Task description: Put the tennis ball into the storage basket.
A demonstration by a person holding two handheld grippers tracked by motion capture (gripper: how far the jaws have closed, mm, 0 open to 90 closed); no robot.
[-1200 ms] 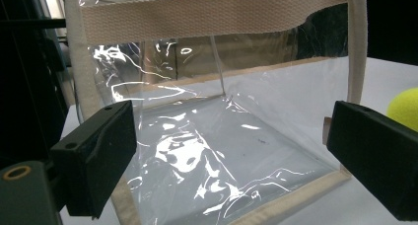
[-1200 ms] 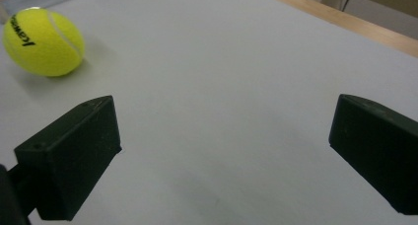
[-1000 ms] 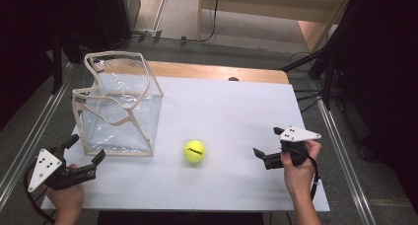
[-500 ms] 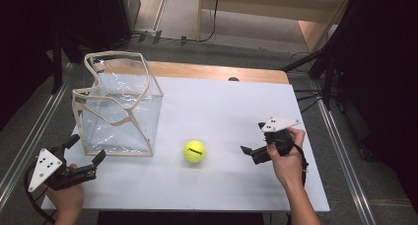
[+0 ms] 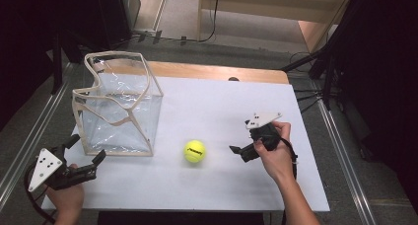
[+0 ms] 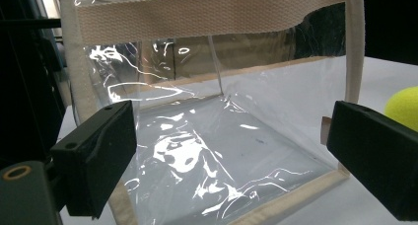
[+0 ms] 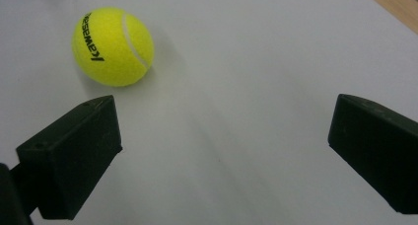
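Note:
A yellow tennis ball [image 5: 194,151] lies on the white table [image 5: 217,111], just right of a clear plastic bag [image 5: 118,106] with cream webbing trim that stands open-topped. My right gripper [image 5: 240,153] is open a short way right of the ball, jaws pointing at it. In the right gripper view the ball [image 7: 112,45] sits ahead and to the left of the wide-open right gripper [image 7: 222,151], with bare table between the jaws. My left gripper [image 5: 87,148] is open at the bag's near left corner. The left gripper view faces the bag's wall [image 6: 222,111], with the ball [image 6: 404,106] at the right edge.
The table's wooden far edge [image 5: 217,72] lies behind the bag. Metal rails [image 5: 29,136] run along both sides of the table, with dark floor and cables [image 5: 305,57] beyond. Bare white surface [image 5: 226,101] stretches behind and to the right of the ball.
My right gripper has moved left across the table toward the ball, still open. The left gripper, the bag and the ball have stayed put.

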